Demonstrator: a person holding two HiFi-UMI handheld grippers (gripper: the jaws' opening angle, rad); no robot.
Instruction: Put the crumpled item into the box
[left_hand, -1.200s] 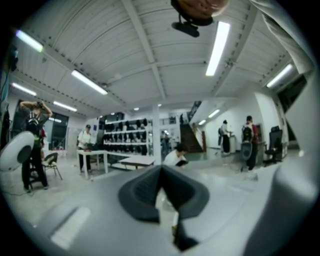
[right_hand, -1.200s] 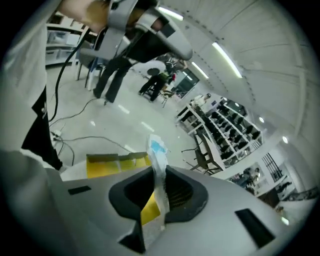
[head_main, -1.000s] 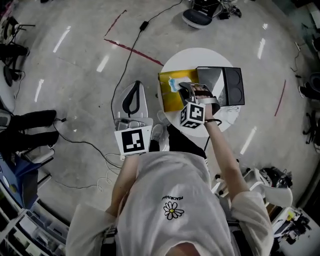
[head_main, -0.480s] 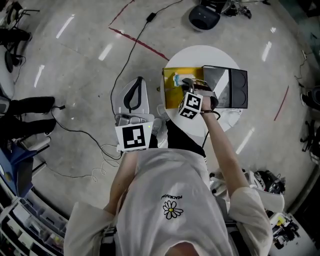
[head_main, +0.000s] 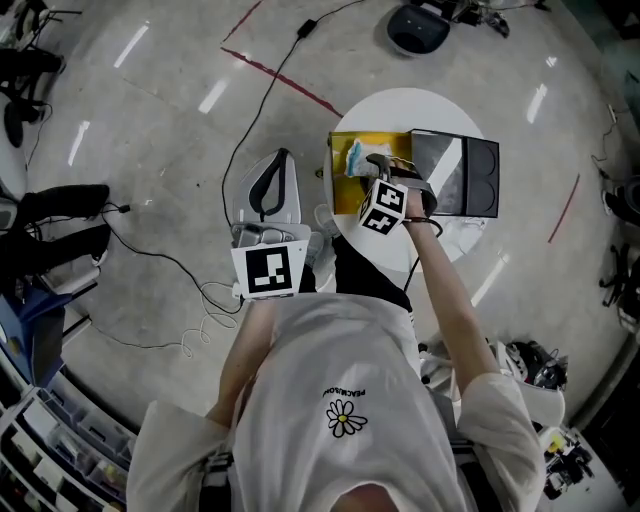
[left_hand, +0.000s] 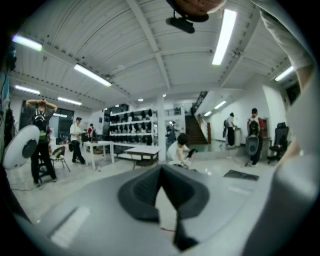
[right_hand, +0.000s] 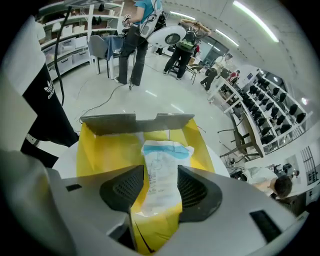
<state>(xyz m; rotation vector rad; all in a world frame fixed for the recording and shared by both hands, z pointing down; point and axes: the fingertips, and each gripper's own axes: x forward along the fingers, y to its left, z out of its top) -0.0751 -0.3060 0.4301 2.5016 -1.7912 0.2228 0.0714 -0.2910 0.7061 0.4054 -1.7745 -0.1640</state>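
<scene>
Step in hand: release of the crumpled item (right_hand: 165, 152) into the box (right_hand: 105, 150); judged to be the closing step of the task.
Left gripper (left_hand: 160, 172): parked low at the person's side, well apart from the surface (head_main: 400, 110); jaws closed tip to tip, nothing between them. Leave out of the work area.
Right gripper (right_hand: 161, 185): poised over the open box, jaws opening, pads drawing off the two flanks of the item.
Release technique: open fully before any lift, so that no fold of paper snags on a ribbed pad. Hold level over the yellow interior during release, not over the rim.
Withdrawal: lift straight up and back toward the body; avoid sweeping sideways, since a light wrapper is likely to drag along with a pad.
Risk: light, springy paper; may cling to one pad or unfold against the wall of the box. Confirm separation from both pads before moving off.
Item relative to jaws: between the two pads, running lengthwise away from the camera, white body near, blue-printed end beyond the jaw tips; no firm pinch apparent.
Item relative to box: over the yellow floor, inside the walls, short of the grey flap (right_hand: 135, 122) at the far side; contact with the floor not certain.
Box on surface: on the round white top, just beside a dark container (head_main: 455, 175).
</scene>
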